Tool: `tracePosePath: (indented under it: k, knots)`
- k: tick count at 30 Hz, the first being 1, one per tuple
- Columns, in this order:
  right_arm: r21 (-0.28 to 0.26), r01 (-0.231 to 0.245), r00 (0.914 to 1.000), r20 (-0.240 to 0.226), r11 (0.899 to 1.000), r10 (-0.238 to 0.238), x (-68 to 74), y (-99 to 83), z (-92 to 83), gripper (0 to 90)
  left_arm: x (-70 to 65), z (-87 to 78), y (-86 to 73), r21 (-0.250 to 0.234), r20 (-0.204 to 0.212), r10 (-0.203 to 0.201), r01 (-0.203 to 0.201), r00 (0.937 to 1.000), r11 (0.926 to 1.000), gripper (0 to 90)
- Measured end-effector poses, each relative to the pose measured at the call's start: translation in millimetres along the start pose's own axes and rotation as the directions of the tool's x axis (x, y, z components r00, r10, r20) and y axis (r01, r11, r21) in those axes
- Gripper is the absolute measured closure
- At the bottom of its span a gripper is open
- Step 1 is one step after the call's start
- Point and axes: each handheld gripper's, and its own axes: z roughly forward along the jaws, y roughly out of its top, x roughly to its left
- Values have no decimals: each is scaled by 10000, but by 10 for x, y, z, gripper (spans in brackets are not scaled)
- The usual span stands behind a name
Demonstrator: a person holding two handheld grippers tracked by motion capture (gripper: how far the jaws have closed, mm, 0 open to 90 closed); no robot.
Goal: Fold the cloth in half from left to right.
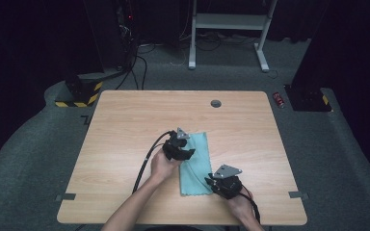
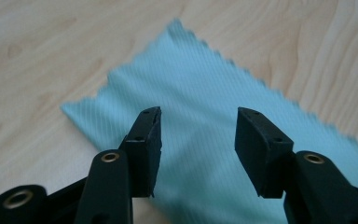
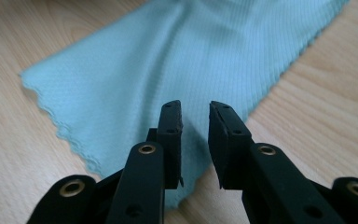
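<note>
Cloth [image 1: 196, 163]: teal, folded, laid flat mid-table [image 1: 125, 125]. Judged light, soft, limp; best pinched at a scalloped edge or corner. Left gripper [image 2: 198, 128] parted wide, right gripper [image 3: 195, 119] narrowly parted; nothing held.

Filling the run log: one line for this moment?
cloth: flat on table | left gripper: open above cloth | right gripper: open, narrow gap, holding nothing

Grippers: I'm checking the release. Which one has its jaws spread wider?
The left gripper, above the teal cloth; the right gripper shows only a narrow gap.
</note>
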Motion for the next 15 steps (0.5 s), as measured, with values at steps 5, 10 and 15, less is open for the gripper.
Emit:
tracePosePath:
  k: [5,10,15]
  knots:
    - [71,-142,9999,25,9999,141,-74,-44,-13,729,-7,-64,-228,654,-589,407,-369,9974,9972,515]
    - [29,-161,9999,-12,9999,161,-81,-49,-11,729,-34,-217,-333,215,-420,-219,228,9989,9995,515]
    - [13,-178,9998,-9,9998,178,-81,-50,-9,726,-221,-342,-399,-42,-31,-222,222,9997,9997,481]
